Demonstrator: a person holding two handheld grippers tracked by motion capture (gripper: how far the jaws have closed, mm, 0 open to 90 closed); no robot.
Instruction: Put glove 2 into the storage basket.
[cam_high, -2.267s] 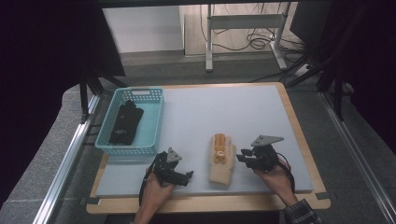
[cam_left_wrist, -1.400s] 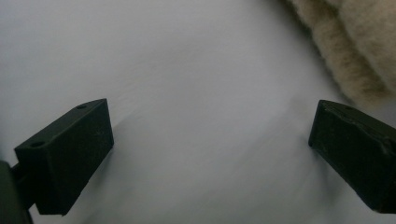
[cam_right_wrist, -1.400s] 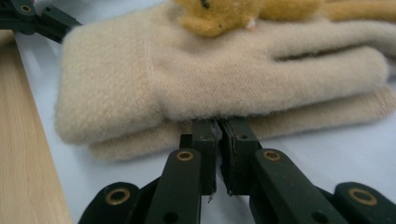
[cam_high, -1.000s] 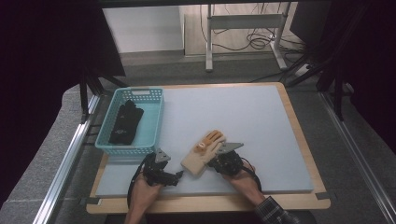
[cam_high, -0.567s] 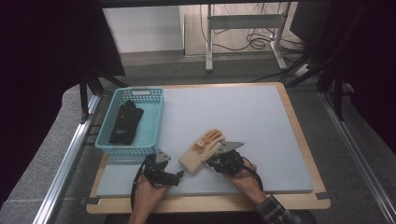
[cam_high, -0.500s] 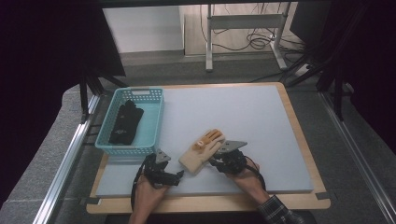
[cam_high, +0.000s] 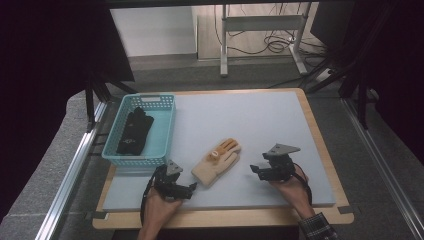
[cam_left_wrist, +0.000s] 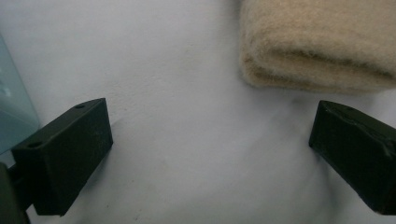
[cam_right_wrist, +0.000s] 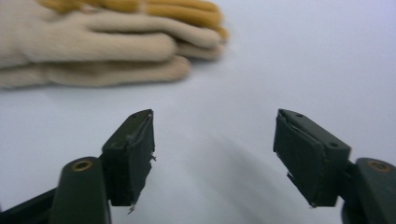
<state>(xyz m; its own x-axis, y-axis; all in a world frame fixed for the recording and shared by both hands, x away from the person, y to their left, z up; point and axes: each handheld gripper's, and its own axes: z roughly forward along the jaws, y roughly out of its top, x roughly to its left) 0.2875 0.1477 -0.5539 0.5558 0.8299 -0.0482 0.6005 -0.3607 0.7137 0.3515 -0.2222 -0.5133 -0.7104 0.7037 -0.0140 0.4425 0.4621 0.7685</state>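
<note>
From above, the beige glove (cam_high: 216, 161) lies on the grey mat (cam_high: 260, 125), cuff toward my left gripper (cam_high: 191, 186), fingers angled up-right. My right gripper (cam_high: 256, 169) stands apart.

Left gripper view: jaws wide, empty, cuff just ahead-right.

Right gripper view: jaws just opened, nothing between.

The blue mat (cam_high: 260, 120) lies bare across its far and right parts. A teal basket (cam_high: 165, 107) blocks the left side; the beige glove (cam_high: 216, 162) lies near centre, between both grippers.
</note>
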